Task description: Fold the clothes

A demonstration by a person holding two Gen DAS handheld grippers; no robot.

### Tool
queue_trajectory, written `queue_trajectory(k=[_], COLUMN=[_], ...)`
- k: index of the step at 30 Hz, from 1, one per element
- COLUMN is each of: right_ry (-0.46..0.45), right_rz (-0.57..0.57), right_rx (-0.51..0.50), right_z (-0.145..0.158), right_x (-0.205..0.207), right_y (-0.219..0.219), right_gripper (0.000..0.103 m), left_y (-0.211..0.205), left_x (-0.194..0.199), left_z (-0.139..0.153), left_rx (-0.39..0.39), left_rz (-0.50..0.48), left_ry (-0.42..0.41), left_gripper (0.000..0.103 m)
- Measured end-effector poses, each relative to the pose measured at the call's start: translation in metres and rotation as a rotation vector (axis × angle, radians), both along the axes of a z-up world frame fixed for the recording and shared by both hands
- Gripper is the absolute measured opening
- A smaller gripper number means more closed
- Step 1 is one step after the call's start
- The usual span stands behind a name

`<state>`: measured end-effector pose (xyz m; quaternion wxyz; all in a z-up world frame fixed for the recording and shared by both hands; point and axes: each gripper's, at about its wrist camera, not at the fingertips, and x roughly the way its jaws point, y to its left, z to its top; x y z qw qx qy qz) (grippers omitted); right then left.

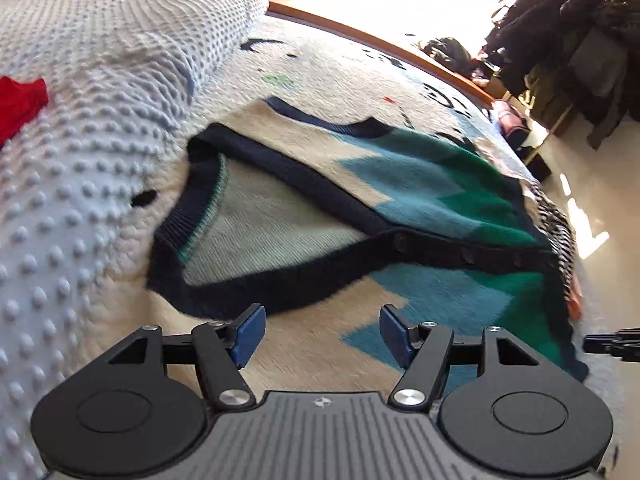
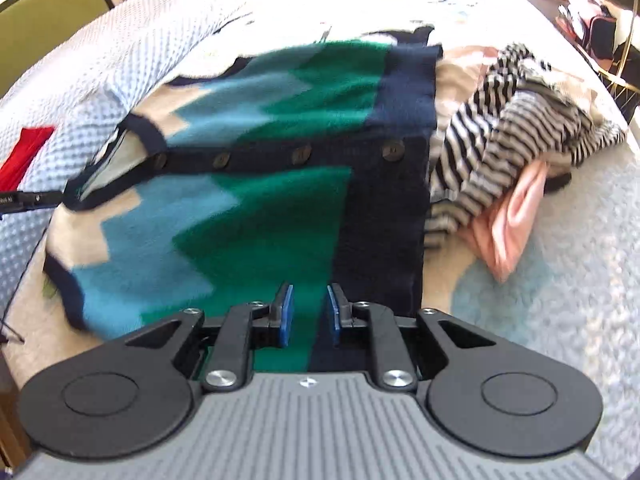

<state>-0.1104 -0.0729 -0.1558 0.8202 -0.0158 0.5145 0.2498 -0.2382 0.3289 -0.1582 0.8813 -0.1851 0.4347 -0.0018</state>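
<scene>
Fingers (image 2: 286, 316) apart above buttoned cardigan (image 2: 248, 184)

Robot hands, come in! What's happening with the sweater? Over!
Left gripper open, empty, near collar. Right gripper part open, over cardigan hem. Cardigan flat, buttoned, unfolded. Striped top crowds its hem.

The bed (image 2: 560, 300), spread with a pale patterned blanket, carries a buttoned cardigan (image 2: 256, 208) laid flat, a heap of striped and pink clothes (image 2: 504, 152) touching its navy hem, a white bobbled coverlet (image 1: 80, 160) alongside, and a red garment (image 1: 20, 104) on that.
</scene>
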Motion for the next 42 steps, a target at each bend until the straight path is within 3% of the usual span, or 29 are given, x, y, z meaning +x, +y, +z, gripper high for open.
queue_trajectory(k=[3,5,9,12,14,16,17,20,26,36,42], right_ry=[0.062,0.042,0.014,0.011,0.005,0.028,0.058,0.132,0.23,0.241,0.243], right_rz=[-0.052,-0.087,-0.134,-0.15,-0.209,-0.338,-0.416,-0.612,-0.934,-1.139,-1.137], right_rx=[-0.05,-0.061,-0.11,-0.133,-0.093,0.001,0.067,0.2,0.393,0.61,0.615], right_z=[-0.025,-0.036,-0.038,-0.031,-0.018,-0.005,-0.003,-0.011,-0.05,-0.075,-0.077], right_x=[-0.012,-0.019,-0.021,-0.02,-0.023,-0.031,-0.038,-0.063,-0.095,-0.084,-0.069], right_y=[-0.002,-0.003,0.012,0.015,0.005,-0.016,-0.028,-0.058,-0.085,-0.094,-0.091], right_gripper=[0.019,0.017,0.02,0.02,0.02,0.022,0.028,0.039,0.04,0.042,0.042], left_y=[-0.013,-0.015,-0.031,-0.029,-0.02,-0.005,0.002,0.022,0.039,0.031,0.034], left_x=[-0.01,-0.018,-0.014,-0.014,-0.023,-0.043,-0.053,-0.084,-0.124,-0.119,-0.118], left_z=[-0.026,-0.041,-0.043,-0.031,-0.015,0.0,0.003,-0.005,-0.035,-0.047,-0.052], left_rx=[0.015,0.024,0.117,0.112,0.08,-0.004,-0.058,-0.221,-0.426,-0.562,-0.598], left_rz=[0.002,0.018,-0.034,0.01,0.081,0.205,0.265,0.461,0.782,0.864,0.892], left_ry=[0.091,0.106,0.117,0.117,0.095,0.071,0.069,0.093,0.104,0.037,0.026], left_gripper=[0.067,0.065,0.069,0.067,0.07,0.078,0.079,0.079,0.079,0.078,0.078])
